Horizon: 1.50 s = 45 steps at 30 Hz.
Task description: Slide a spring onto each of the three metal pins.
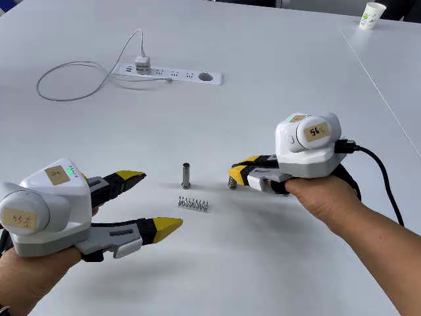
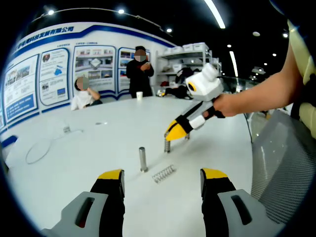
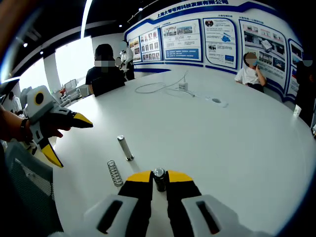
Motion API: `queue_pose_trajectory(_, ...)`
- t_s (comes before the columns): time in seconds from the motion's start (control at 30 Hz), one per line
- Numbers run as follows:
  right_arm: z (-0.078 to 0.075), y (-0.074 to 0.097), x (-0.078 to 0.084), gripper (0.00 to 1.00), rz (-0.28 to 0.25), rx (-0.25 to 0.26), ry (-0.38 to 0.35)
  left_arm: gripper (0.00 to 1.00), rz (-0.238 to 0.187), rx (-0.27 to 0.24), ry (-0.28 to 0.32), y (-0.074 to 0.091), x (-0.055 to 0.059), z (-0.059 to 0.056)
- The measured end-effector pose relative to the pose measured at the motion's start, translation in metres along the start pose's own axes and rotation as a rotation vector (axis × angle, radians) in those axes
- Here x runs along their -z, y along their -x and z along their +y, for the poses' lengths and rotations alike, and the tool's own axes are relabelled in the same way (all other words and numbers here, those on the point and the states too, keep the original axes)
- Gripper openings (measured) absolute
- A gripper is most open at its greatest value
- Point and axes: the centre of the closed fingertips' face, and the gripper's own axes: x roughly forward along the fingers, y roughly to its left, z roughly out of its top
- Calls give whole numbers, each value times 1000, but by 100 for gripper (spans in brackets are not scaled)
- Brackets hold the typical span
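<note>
A bare metal pin (image 1: 185, 176) stands upright mid-table, also seen in the left gripper view (image 2: 142, 159) and the right gripper view (image 3: 125, 147). A loose spring (image 1: 193, 203) lies flat just in front of it (image 2: 163, 173) (image 3: 115, 173). My right gripper (image 1: 235, 176) is shut on a second upright pin (image 1: 231, 184) that has spring coils around its lower part (image 2: 167, 145); its top shows between the closed jaws (image 3: 159, 173). My left gripper (image 1: 154, 201) stands open to the left of the bare pin and the spring, with nothing between its jaws.
A white power strip (image 1: 168, 74) with a plugged charger and a looped cable (image 1: 66, 72) lies at the back of the table. A paper cup (image 1: 371, 15) stands far right on the adjoining table. People sit and stand beyond the table's far edge.
</note>
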Motion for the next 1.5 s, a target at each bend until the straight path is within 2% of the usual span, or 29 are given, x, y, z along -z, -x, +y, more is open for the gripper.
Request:
queue_pose_trajectory(0.33,-3,2,-1,13,-1,6,2,63,-1,3,-3,-1,-1,-1)
queue_pose_trajectory(0.67,-2,13,1,16,-3,16,13,63,-4,1,-5,1,-2,-1)
queue_pose_trajectory(1.0,24,22,9,16,20,-31,19,63,-4,3,-8,1,-2,-3)
queue_pose_trajectory(1.23,50,13,11,16,46,-93,62,63,-4,7,-12,1,-3,-5)
queue_pose_trajectory(1.5,71,-3,1,16,68,-164,126,63,-4,2,-12,3,-2,-2)
